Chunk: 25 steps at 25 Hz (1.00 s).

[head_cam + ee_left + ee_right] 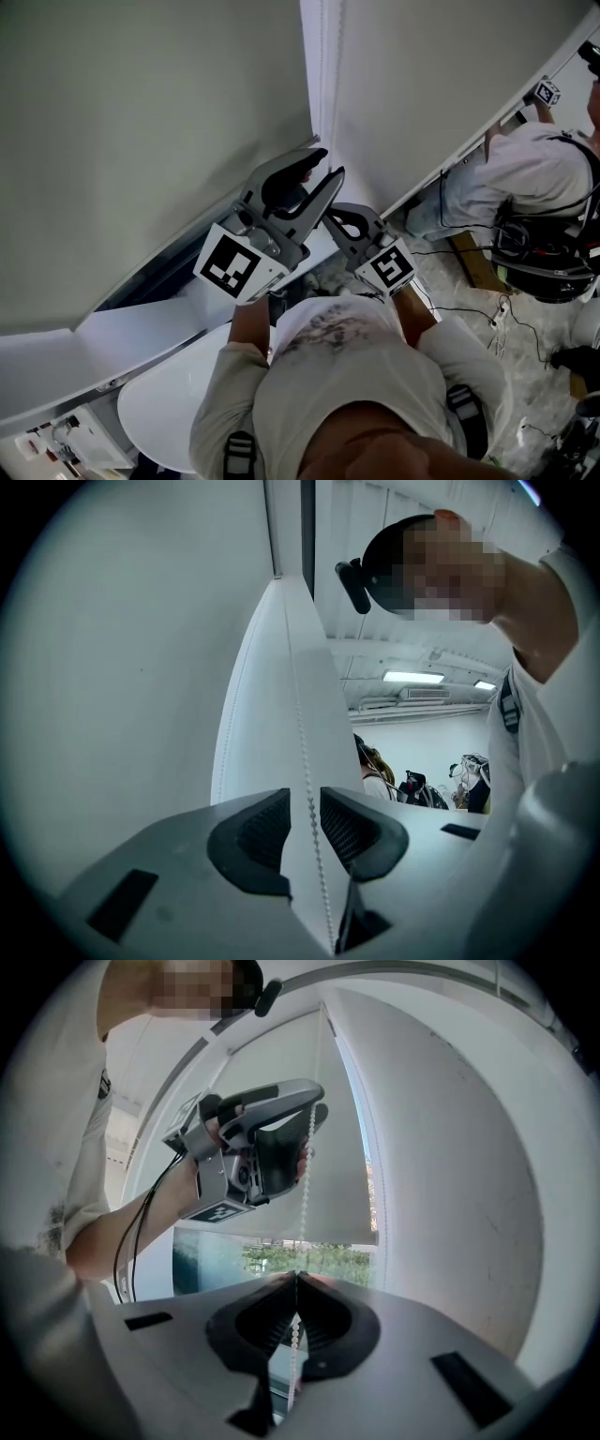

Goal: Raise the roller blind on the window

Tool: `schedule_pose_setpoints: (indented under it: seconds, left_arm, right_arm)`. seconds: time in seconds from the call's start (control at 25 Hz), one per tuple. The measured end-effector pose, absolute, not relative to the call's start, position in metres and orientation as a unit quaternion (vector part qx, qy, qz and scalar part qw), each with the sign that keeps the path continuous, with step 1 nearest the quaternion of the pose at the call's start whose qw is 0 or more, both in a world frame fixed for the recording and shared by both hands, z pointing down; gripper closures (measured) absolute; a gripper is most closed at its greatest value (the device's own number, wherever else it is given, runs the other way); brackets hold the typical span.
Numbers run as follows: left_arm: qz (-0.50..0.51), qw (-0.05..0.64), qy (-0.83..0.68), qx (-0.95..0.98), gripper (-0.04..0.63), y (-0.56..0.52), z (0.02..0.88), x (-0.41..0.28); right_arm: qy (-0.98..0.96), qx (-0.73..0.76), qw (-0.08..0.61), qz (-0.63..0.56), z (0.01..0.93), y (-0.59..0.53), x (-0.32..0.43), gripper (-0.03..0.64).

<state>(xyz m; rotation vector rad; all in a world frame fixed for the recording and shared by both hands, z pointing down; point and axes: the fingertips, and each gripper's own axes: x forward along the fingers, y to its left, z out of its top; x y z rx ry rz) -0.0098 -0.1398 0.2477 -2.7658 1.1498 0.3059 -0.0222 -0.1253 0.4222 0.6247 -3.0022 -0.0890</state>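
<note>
Right gripper view: the right gripper pinches its ribbed black pads shut on the white bead chain; farther along, the left gripper, jaws slightly apart, straddles it near the smooth roller blind

This looks like a lab or test room fitted out for recording, not a home. The walls are bare and white, and the ceiling carries strip lights and exposed pipes. A second person in a strapped harness works further along the wall with a marker cube. More people in gear stand at the back. Cables trail over the floor. The window under its blind looks onto trees.
</note>
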Motion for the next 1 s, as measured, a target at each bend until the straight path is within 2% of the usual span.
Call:
schedule_pose_setpoints:
  seconds: [0.08,0.16,0.24,1.0]
  left_arm:
    - [0.103,0.07,0.385,-0.915,0.506,-0.141,0.242,-0.01]
    - [0.098,0.071,0.39,-0.913,0.566,-0.141,0.241,-0.007]
    - [0.092,0.064,0.398,-0.91,0.578,-0.143,0.241,-0.003]
    - [0.061,0.04,0.443,-0.894,0.583,-0.142,0.279,-0.01]
  right_arm:
    - [-0.978,0.202,0.035,-0.03,0.421,-0.124,-0.024,0.555]
    - [-0.978,0.202,0.035,-0.03,0.421,-0.124,-0.024,0.555]
    - [-0.978,0.202,0.033,-0.031,0.422,-0.125,-0.021,0.555]
    - [-0.979,0.191,0.075,0.007,0.461,-0.12,-0.024,0.555]
